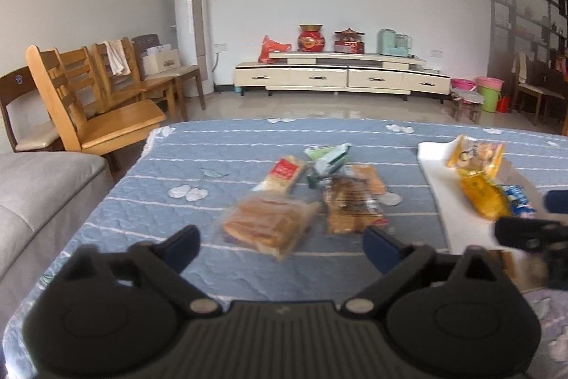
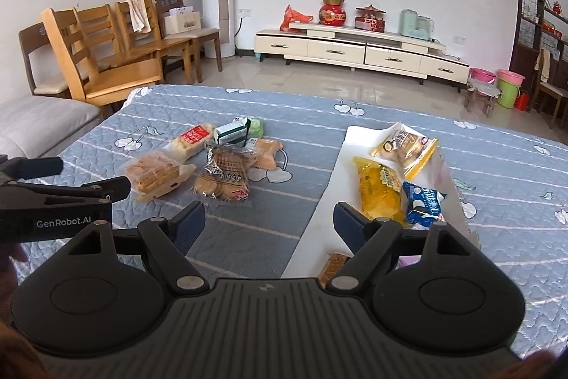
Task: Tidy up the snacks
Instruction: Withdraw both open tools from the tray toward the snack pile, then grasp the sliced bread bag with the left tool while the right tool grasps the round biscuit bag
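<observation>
Partway done, by the look of it. Left gripper [image 1: 280,245] jaws spread wide, empty; clear-wrapped cake packet [image 1: 268,225] lies on the table just ahead between them. Right gripper [image 2: 269,226] jaws also spread, empty. White sheet [image 2: 319,212] right of its jaws carries yellow packet [image 2: 380,192], blue packet [image 2: 424,205], others. Loose pile [image 2: 227,174] left-ahead remains unsorted.

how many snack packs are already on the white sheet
4 show clearly: the pale yellow-edged pack farthest away, the yellow pack nearer, the blue pack to its right, and an orange-brown pack partly hidden by the right tool. More may be hidden.
</observation>
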`<state>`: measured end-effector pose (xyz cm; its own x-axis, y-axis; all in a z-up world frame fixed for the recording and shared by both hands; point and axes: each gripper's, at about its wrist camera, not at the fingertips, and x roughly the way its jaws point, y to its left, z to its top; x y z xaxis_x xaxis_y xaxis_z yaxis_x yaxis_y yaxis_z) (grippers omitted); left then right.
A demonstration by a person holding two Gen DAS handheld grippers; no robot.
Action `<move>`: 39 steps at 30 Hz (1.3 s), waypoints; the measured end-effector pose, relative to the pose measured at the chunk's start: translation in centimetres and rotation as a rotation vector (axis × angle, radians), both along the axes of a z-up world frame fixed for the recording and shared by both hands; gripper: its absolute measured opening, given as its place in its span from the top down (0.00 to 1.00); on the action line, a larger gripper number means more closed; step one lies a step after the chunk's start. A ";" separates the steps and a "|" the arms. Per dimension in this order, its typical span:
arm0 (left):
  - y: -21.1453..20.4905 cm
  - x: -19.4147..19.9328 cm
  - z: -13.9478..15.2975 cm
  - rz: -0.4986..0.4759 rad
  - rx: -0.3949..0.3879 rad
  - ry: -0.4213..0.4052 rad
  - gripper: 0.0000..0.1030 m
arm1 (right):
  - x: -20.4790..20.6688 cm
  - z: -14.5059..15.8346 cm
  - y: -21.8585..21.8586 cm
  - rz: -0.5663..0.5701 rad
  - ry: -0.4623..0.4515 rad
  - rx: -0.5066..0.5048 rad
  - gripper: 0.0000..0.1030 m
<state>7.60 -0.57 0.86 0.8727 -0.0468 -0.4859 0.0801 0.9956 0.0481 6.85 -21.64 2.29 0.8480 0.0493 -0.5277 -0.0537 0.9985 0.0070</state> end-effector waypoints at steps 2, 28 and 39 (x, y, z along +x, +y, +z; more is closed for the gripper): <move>0.5 1.0 -0.7 0.001 0.023 0.002 0.03 | 0.1 -0.2 -0.1 -0.001 0.004 0.003 0.03; 0.9 11.7 -6.5 -0.090 0.130 0.123 0.22 | 5.8 -3.6 0.4 -0.005 0.095 0.047 0.03; 3.7 6.8 -3.8 0.089 0.081 0.088 0.22 | 16.4 -5.8 4.3 0.066 0.169 0.087 0.00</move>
<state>14.43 3.14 -2.95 0.8258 0.0718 -0.5594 -0.0013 0.9921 0.1255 23.29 -17.32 -3.49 0.7410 0.1541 -0.6536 -0.1102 0.9880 0.1080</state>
